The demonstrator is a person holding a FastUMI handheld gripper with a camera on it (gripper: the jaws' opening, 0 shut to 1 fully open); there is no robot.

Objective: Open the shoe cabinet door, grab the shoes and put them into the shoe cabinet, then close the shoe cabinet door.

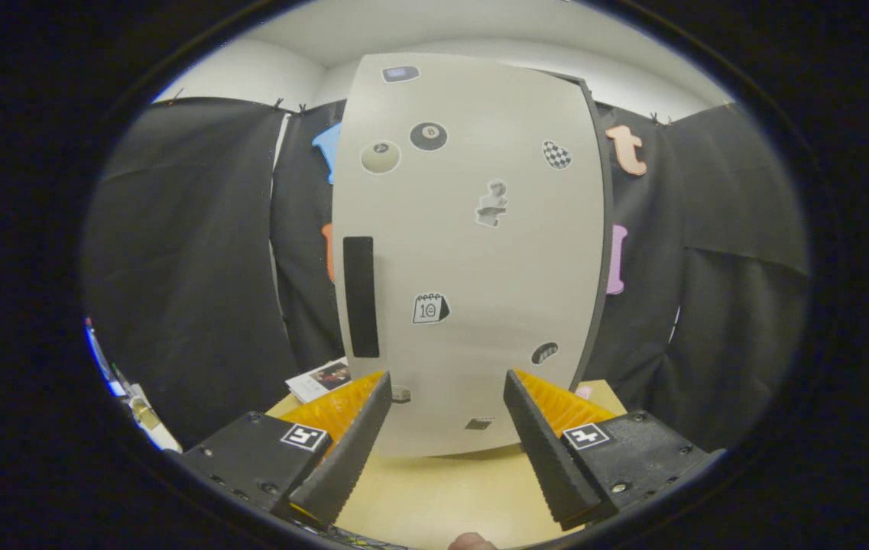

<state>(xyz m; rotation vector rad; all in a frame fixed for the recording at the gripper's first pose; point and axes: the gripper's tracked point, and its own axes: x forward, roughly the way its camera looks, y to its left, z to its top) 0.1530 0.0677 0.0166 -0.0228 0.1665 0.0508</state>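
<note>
Pale grey and dotted with stickers, the shoe cabinet door [472,252] stands upright just ahead of my gripper [447,397], closed as far as I can see, its dark vertical handle [361,296] up beyond the left finger. I see the fingers spread wide and grasping nothing, pointing level at the door's lower part above the tan wooden table [434,496]. Some printed paper [321,378] lies beside the cabinet.

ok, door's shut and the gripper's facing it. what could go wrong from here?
1. The hand-held gripper is open, centred on the cabinet door, while the dark handle strip sits off toward the left finger; closing here likely grabs nothing.
2. The fingers sit close to the door; pushing ahead may bump the cabinet on the table.
</note>
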